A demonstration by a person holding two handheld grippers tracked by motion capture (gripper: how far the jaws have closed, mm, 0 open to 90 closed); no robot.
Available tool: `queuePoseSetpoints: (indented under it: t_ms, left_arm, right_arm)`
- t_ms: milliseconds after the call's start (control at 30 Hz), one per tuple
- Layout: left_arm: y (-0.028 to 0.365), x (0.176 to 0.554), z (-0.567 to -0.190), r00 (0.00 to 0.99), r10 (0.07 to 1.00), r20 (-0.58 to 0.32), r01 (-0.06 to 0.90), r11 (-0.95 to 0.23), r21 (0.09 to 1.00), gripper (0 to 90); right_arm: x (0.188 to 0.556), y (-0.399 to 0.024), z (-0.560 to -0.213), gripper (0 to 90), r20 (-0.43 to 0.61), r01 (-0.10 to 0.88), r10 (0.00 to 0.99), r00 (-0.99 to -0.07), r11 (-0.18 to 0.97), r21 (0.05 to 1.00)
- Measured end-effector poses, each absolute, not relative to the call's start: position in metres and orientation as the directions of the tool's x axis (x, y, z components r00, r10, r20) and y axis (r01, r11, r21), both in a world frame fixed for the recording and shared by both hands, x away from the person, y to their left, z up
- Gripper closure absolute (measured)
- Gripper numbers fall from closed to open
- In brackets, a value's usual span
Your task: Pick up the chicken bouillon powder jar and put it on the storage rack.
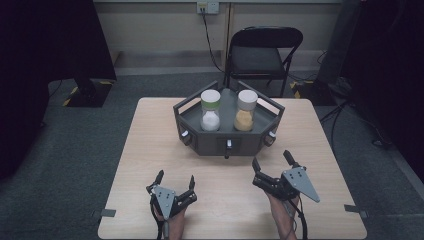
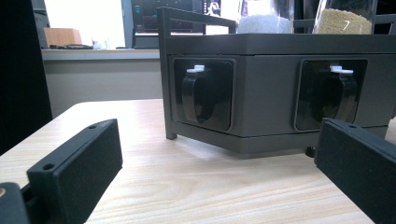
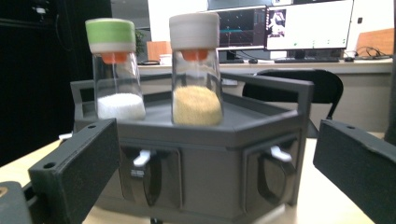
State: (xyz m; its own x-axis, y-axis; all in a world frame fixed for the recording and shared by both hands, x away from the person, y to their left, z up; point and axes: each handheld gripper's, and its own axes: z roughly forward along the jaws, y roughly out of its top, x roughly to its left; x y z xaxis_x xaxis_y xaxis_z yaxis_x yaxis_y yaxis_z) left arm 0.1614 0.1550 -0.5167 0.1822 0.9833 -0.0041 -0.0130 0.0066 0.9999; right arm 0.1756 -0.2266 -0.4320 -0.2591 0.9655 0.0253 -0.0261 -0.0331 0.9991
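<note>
A dark grey hexagonal stand [image 1: 200, 142] sits at the table's middle, its side faces holding black knobs with white tabs [image 2: 196, 95] [image 3: 142, 158]. On top stand two clear jars: one with a green-banded lid and white grains [image 1: 210, 110] [image 3: 116, 70], one with a grey lid and tan grains [image 1: 245, 110] [image 3: 195, 70]. My left gripper [image 1: 175, 180] rests open near the front edge, left of centre. My right gripper [image 1: 272, 160] is open, just in front of the stand's right corner. Both hold nothing.
A light wooden table [image 1: 150, 150] carries everything. A black folding chair [image 1: 262, 52] stands behind it, with cables and dark equipment on the floor to either side. Monitors [image 3: 306, 23] sit on a desk beyond.
</note>
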Motion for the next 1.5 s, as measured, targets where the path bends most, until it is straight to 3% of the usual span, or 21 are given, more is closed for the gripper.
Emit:
queuePoseSetpoints:
  t_ms: [300,533,1500]
  left_arm:
    - [0.155,0.161,-0.517,0.183,0.983,-0.005,-0.013,0.007,1.000,0.3]
    - [0.155,0.161,-0.517,0.182,0.983,-0.005,-0.013,0.007,1.000,0.2]
    - [0.155,0.161,-0.517,0.182,0.983,-0.004,-0.014,0.006,1.000,0.2]
  right_arm:
    - [0.160,-0.230,-0.455,0.0,0.040,-0.029,0.972,-0.233,-0.048,0.998]
    - [0.147,-0.225,-0.471,0.0,-0.018,-0.047,0.982,-0.190,0.009,0.999]
    - [0.146,-0.216,-0.512,0.0,-0.035,-0.021,0.994,-0.106,0.033,0.999]
